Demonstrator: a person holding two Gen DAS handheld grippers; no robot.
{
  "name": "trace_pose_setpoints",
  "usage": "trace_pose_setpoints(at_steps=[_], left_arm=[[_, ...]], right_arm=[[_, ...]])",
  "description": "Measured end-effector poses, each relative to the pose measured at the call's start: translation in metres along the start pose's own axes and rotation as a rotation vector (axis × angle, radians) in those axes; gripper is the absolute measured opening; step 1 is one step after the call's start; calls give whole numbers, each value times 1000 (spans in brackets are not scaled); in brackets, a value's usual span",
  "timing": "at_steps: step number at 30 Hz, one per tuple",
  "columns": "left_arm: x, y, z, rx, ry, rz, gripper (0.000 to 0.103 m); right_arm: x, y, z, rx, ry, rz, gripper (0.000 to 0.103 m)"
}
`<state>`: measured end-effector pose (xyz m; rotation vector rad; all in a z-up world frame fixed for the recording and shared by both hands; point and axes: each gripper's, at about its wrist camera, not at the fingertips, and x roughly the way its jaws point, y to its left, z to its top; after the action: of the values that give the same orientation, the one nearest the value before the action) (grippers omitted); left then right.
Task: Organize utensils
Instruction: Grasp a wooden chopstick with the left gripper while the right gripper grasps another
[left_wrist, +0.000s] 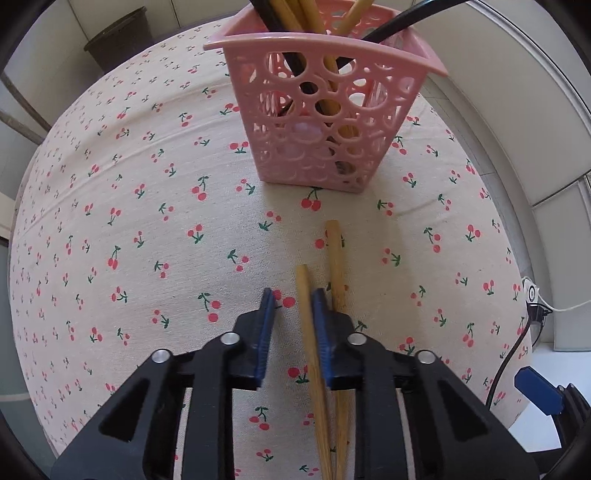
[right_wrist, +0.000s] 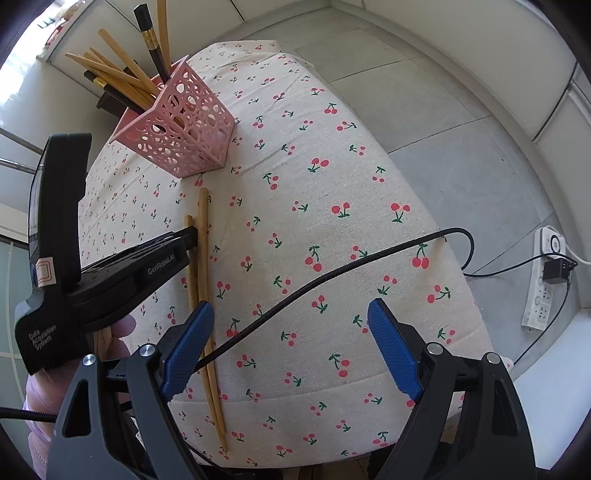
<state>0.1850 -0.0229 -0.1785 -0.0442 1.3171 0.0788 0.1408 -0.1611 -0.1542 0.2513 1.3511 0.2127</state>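
Two bamboo chopsticks lie side by side on the cherry-print tablecloth (left_wrist: 147, 221). My left gripper (left_wrist: 293, 301) is open and low over them: the nearer chopstick (left_wrist: 308, 325) lies between its blue pads, against the right pad, and the other chopstick (left_wrist: 336, 258) lies just outside it. A pink perforated basket (left_wrist: 321, 122) holding several bamboo and black chopsticks stands just beyond. In the right wrist view my right gripper (right_wrist: 291, 314) is open and empty above the table, with the left gripper (right_wrist: 192, 236), the chopsticks (right_wrist: 203, 240) and the basket (right_wrist: 184, 129) to its left.
A black cable (right_wrist: 332, 273) runs across the cloth between the right gripper's fingers. A power strip (right_wrist: 546, 273) with a charger lies on the grey floor to the right. A dark bin (left_wrist: 118, 37) stands beyond the table's far left edge.
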Motion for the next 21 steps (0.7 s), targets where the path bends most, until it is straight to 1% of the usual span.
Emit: trace_pose_setpoints(at_steps=[1,4,7,11,13,15,16,19,21], left_arm=[[-4,0,-3,-2,-3,-1,11],[-6,18,-9,-20,2,-47,6],[-11,35,-14,-46,13,-68,6],[-25,60,-20,-81,-7,-62,6],[-35,76,-21,-101,-24,-64,6],[-45,89,-23,-124,-39,-67,6],[-49,96,-24,-138,-45,-73,6],[-56,114,-24,-170,-62,-83,7],[-60,123,-26,-179,-69,-86,7]], right_arm=[[0,1,0,-3,-1,-3,83],[2,6,1,-14,-6,-14,83],[2,8,4,-17,-14,-22,83],[8,19,14,-42,-24,-52,83],[12,31,23,-80,-29,-69,83],[14,46,32,-135,-65,-102,83],[16,53,35,-156,-72,-104,83],[29,71,42,-197,-57,-102,83],[41,79,45,-200,-48,-122,79]])
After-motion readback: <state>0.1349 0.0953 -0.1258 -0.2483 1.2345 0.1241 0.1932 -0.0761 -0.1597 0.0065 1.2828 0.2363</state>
